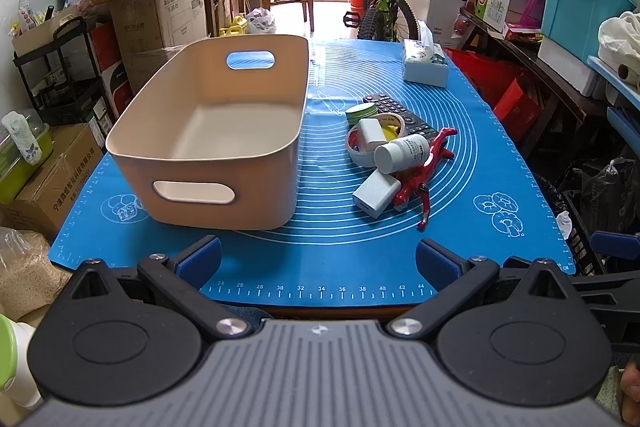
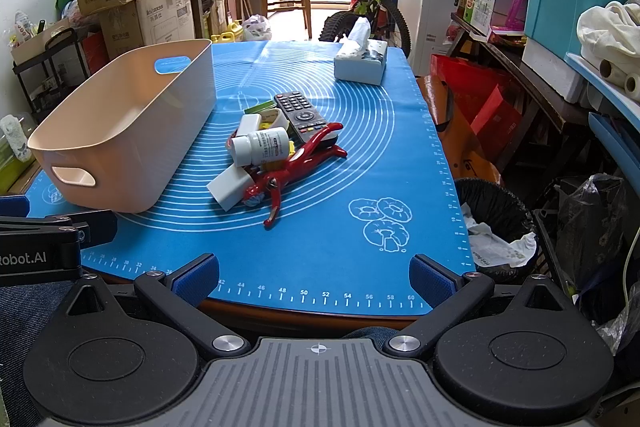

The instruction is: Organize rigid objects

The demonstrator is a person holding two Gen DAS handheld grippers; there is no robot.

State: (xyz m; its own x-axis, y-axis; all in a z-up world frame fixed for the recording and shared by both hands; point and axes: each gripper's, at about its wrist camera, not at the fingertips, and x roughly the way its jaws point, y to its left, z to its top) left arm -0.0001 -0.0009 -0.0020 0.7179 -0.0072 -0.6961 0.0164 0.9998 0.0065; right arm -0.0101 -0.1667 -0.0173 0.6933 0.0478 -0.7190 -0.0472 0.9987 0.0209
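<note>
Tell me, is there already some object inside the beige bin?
No, the beige bin shows only its bare floor; the white bottle lies in the pile beside it on the mat.

Empty beige bin [image 1: 208, 131] with cut-out handles, upright on the blue mat [image 1: 460, 131]. Just beside it, a touching pile: black remote [image 2: 302, 113], green tin [image 1: 361, 113], tape roll [image 1: 360, 151], two white blocks [image 1: 376, 194] [image 1: 371, 133], white bottle [image 1: 402, 151] on its side, red pliers-like tool [image 2: 298, 163].
</note>
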